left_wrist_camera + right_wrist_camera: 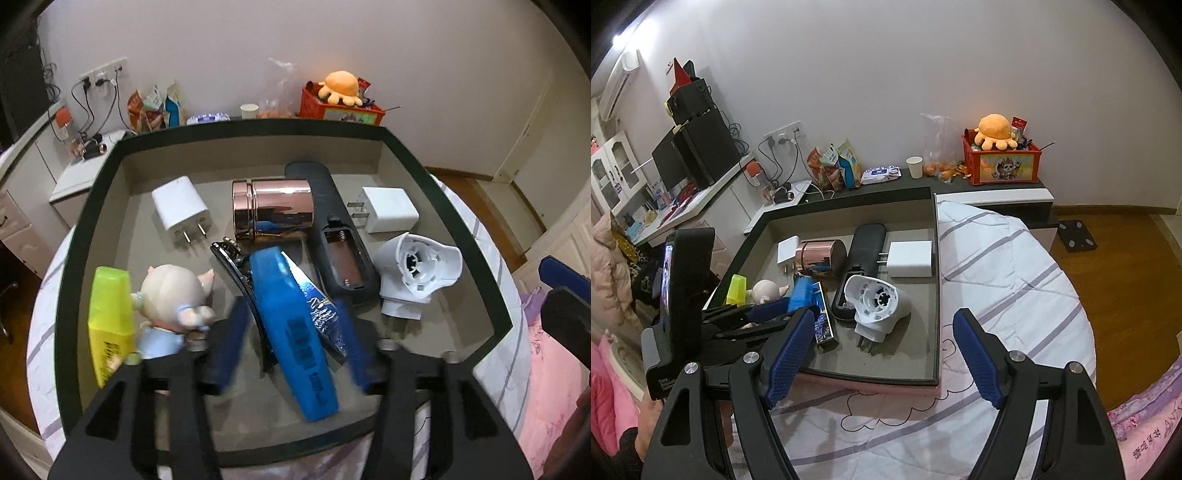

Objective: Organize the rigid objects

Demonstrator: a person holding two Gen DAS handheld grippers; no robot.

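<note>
A dark-rimmed tray point(258, 127) point(934, 295) on the bed holds two white chargers point(183, 212) point(389, 214), a rose-gold canister point(273, 210) point(820, 256), a black remote point(340, 254), a white plug fitting point(421, 269) point(879, 299), a yellow marker point(109, 317), a doll point(173, 295) and a foil-printed box point(319, 310) point(823, 317). My left gripper point(291, 339) is open, its fingers either side of a blue bar point(295, 332) that rests on the tray. My right gripper point(882, 354) is open and empty above the bedcover, near the tray's near edge.
Behind the tray a dark shelf carries a red toy crate point(1001, 162) with an orange plush, a paper cup point(915, 167) and snack bags. A desk with a monitor point(698, 155) stands left. Wooden floor lies right of the bed.
</note>
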